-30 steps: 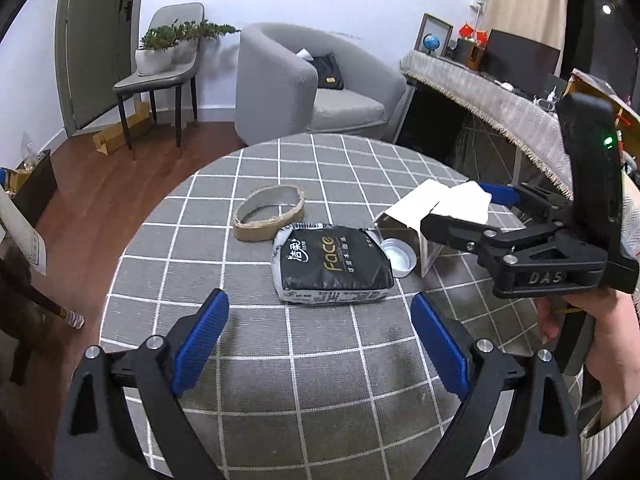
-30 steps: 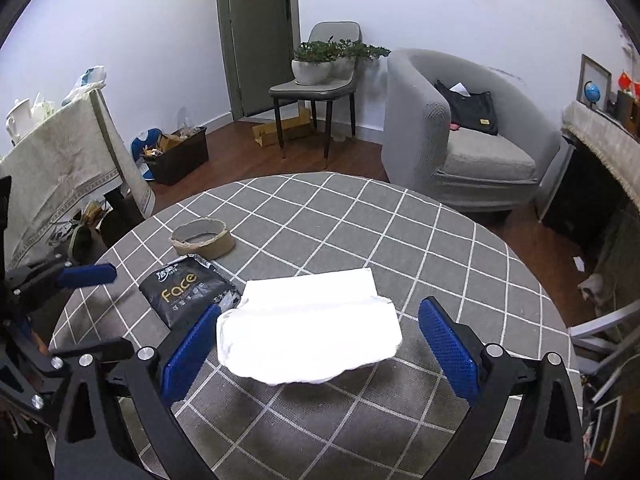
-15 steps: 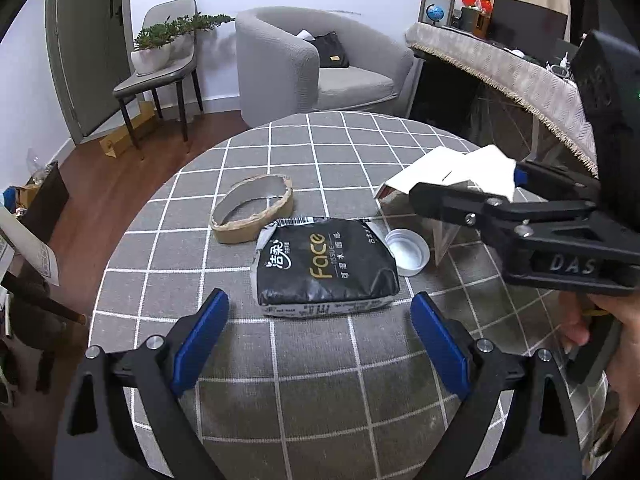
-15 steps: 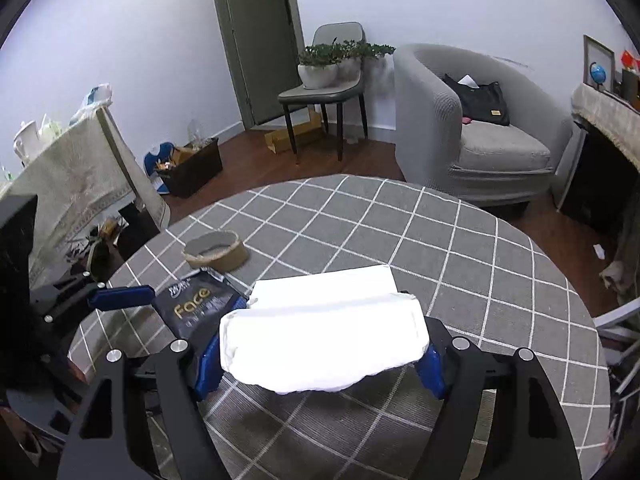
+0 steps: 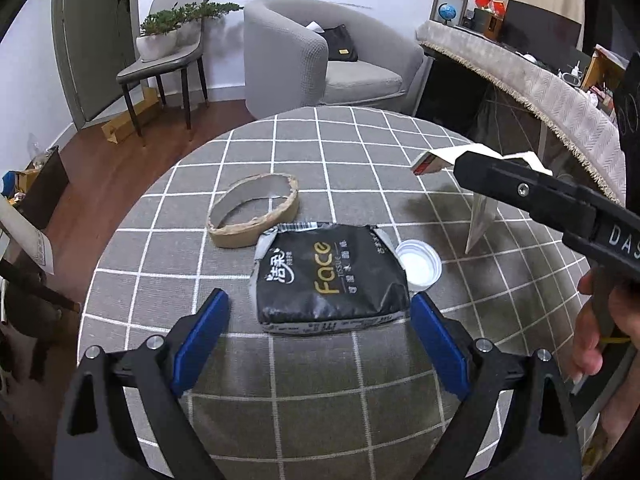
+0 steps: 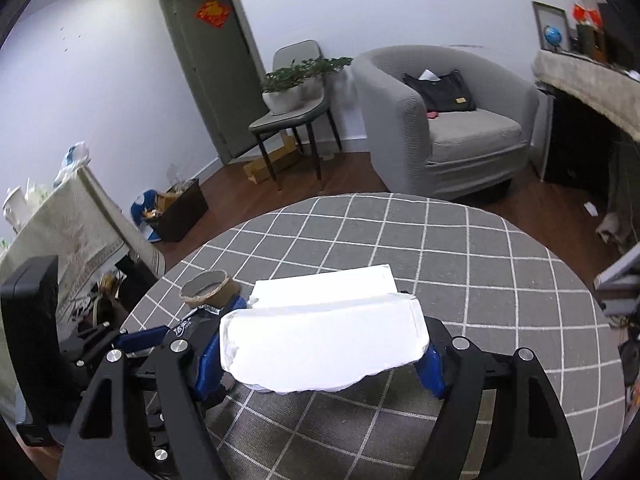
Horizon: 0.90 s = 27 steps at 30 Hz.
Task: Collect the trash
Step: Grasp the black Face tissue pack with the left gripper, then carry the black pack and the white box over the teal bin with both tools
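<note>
Step in hand: you are collecting the white paper box, one piece of the trash on the round table.
Right gripper: clenched on the white paper box, which is held above the table near its right edge.
Left gripper: spread wide, grasping nothing, its fingers flanking the near end of the black tissue pack.
Other trash: cardboard ring and white lid lie mid-table, touching the pack.
Next move: judged, advance and close your left fingers on the pack; it looks soft.
</note>
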Each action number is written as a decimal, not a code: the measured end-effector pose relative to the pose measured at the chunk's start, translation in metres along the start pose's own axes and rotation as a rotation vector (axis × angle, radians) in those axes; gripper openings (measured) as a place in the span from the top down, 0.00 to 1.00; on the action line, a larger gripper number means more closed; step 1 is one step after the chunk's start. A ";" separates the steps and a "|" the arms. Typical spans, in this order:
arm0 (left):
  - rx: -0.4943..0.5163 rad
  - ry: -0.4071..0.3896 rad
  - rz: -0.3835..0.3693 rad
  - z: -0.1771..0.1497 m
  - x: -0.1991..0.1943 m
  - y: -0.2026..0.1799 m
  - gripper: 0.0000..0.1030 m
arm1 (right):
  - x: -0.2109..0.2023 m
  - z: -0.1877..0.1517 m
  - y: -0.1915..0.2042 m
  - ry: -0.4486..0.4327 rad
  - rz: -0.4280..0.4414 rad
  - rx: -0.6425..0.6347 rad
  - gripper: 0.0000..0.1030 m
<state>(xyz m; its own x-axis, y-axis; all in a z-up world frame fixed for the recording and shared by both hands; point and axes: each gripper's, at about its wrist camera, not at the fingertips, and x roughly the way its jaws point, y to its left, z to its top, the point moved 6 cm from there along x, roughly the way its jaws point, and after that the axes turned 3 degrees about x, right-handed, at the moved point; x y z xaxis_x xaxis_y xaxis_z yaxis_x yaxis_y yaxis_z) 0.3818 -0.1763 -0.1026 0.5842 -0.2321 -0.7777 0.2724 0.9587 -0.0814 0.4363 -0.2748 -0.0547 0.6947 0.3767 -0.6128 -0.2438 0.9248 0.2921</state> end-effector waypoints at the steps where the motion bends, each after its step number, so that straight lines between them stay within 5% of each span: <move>1: 0.004 0.001 0.002 0.000 0.000 -0.001 0.12 | -0.001 0.000 0.000 -0.001 -0.003 -0.001 0.25; 8: 0.008 -0.014 -0.016 0.002 -0.002 -0.004 0.28 | 0.002 -0.003 0.007 0.005 -0.004 -0.024 0.25; 27: 0.055 -0.075 -0.006 -0.033 -0.047 0.004 0.29 | -0.037 -0.016 0.008 -0.038 -0.035 -0.003 0.25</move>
<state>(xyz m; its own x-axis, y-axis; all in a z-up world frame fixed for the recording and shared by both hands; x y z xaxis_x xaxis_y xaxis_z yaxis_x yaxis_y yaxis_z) 0.3299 -0.1565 -0.0870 0.6379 -0.2514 -0.7279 0.3162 0.9474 -0.0500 0.3984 -0.2804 -0.0413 0.7282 0.3420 -0.5940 -0.2211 0.9375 0.2687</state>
